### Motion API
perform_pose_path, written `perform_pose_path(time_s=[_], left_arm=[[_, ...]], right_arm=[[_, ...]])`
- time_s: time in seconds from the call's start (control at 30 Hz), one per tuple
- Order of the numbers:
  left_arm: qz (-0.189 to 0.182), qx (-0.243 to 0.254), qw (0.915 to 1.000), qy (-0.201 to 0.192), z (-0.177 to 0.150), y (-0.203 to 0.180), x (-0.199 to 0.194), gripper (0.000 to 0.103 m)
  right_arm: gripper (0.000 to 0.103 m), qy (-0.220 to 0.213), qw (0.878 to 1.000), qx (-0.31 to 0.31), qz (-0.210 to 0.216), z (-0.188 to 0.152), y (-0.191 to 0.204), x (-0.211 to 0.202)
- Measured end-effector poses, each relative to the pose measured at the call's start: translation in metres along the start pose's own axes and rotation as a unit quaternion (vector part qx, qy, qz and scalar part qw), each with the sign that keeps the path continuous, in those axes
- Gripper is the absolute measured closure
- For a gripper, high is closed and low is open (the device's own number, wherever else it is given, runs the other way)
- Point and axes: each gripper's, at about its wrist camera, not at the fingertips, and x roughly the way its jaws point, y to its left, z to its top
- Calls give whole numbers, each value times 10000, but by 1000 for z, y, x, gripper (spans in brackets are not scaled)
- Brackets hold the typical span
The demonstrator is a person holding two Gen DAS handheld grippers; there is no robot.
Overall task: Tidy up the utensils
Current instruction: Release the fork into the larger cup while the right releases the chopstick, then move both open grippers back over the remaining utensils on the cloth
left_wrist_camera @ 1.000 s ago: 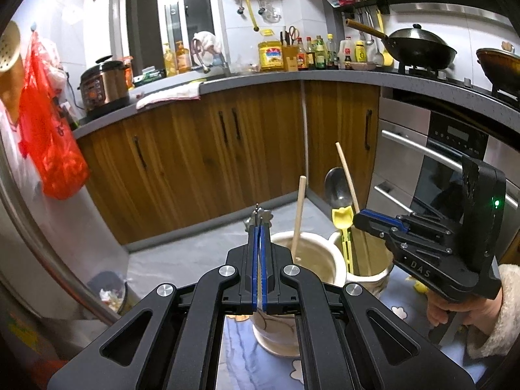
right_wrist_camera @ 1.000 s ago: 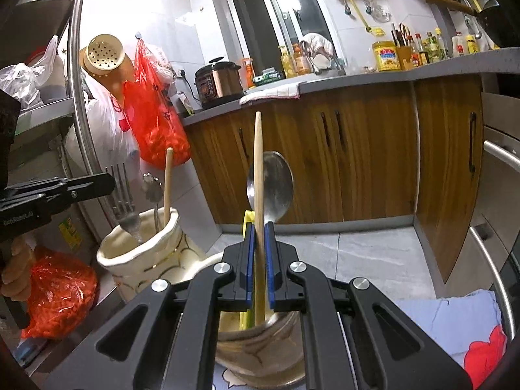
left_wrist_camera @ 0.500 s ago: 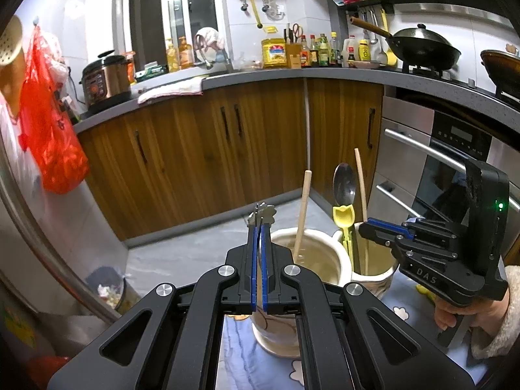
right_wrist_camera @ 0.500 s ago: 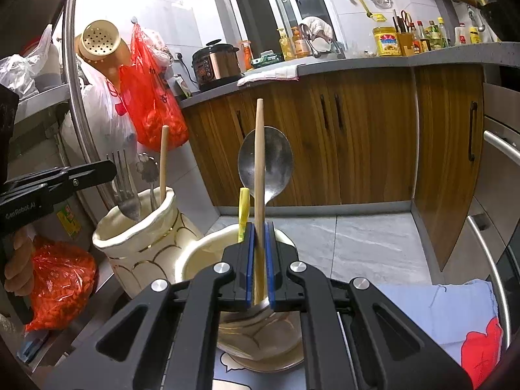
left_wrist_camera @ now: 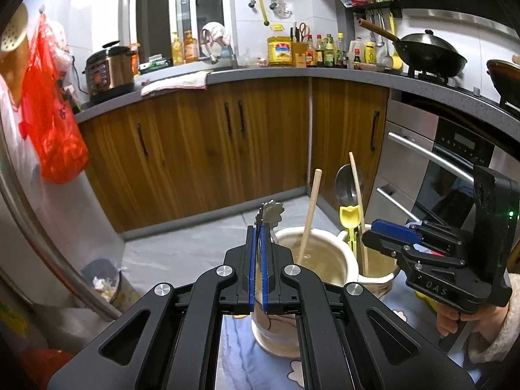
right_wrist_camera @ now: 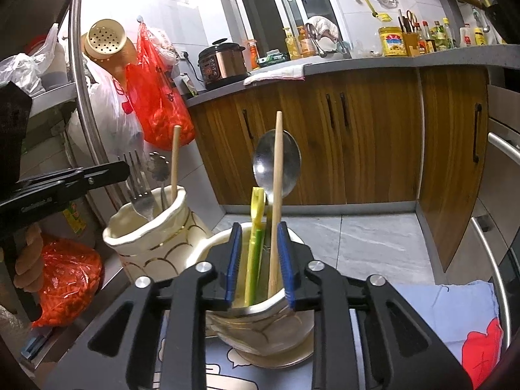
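Figure: two holders on the clothed surface (right_wrist_camera: 455,312), seen along my fingers. The right holder (right_wrist_camera: 260,321) stands directly under my right gripper (right_wrist_camera: 260,263); the left holder (right_wrist_camera: 143,237) sits just beside it, under my left gripper (left_wrist_camera: 258,273).

Right fingers (right_wrist_camera: 234,260): they have just been opening and now stand part-way apart. The wooden chopstick (right_wrist_camera: 276,195) stands between them inside the right holder, leaning close to the right pad, though I cannot tell if it touches. A metal ladle (right_wrist_camera: 276,162) and a yellow-green utensil (right_wrist_camera: 255,227) stand behind it.

Left fingers (left_wrist_camera: 251,269): nearly closed on a thin metal handle (left_wrist_camera: 268,211) with a flower-shaped end, above the left holder, which already carries a fork (right_wrist_camera: 138,188) and a second chopstick (right_wrist_camera: 175,159).

Judged step: releasing the chopstick. To do it well, I should spread the right fingers fully, then lift straight back without brushing the stick or tipping the holder; the left grip should hold steady meanwhile.
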Motion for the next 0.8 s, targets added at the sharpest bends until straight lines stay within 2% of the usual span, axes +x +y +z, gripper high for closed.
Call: perform_pose_path(time_s=[0.03, 0.1, 0.13, 0.17, 0.27, 0.33, 0.4, 0.47, 0.53, 0.6, 0.7, 0.8], left_arm=[[5, 6, 10000, -10, 0, 0, -1, 94], [-13, -27, 10000, -68, 1, 1, -4, 78], [-27, -66, 9999, -108, 1, 2, -7, 73], [-27, -103, 9998, -154, 1, 2, -11, 70], [18, -107, 9997, -230, 2, -1, -21, 68], [91, -98, 9995, -295, 3, -5, -30, 64], [114, -108, 9992, -360, 1, -10, -38, 46], [106, -126, 9990, -427, 0, -16, -47, 35], [78, -118, 9988, -479, -3, -26, -56, 33], [41, -106, 9987, -501, -8, -35, -62, 22], [-43, -106, 9985, -541, -18, -50, -69, 12], [-240, -167, 9984, -480, -27, -65, -69, 11]], right_arm=[[65, -7, 10000, 8, 32, 1, 0, -2], [64, -33, 10000, -1, 73, 2, 2, -6], [60, -49, 10000, -18, 80, 2, 3, -10], [58, -56, 9999, -27, 85, 3, 4, -13], [46, -69, 9999, -41, 70, 5, 7, -26], [34, -71, 9999, -91, -8, 6, 9, -38], [28, -93, 9998, -158, -52, 6, 11, -50], [21, -73, 9997, -201, -114, 6, 10, -62], [13, -81, 9996, -204, -171, 4, 7, -76], [8, -101, 9992, -236, -316, 1, 4, -90], [5, -136, 9969, -372, -685, -6, -4, -110], [5, -33, 9931, -470, -1070, -13, -18, -129]])
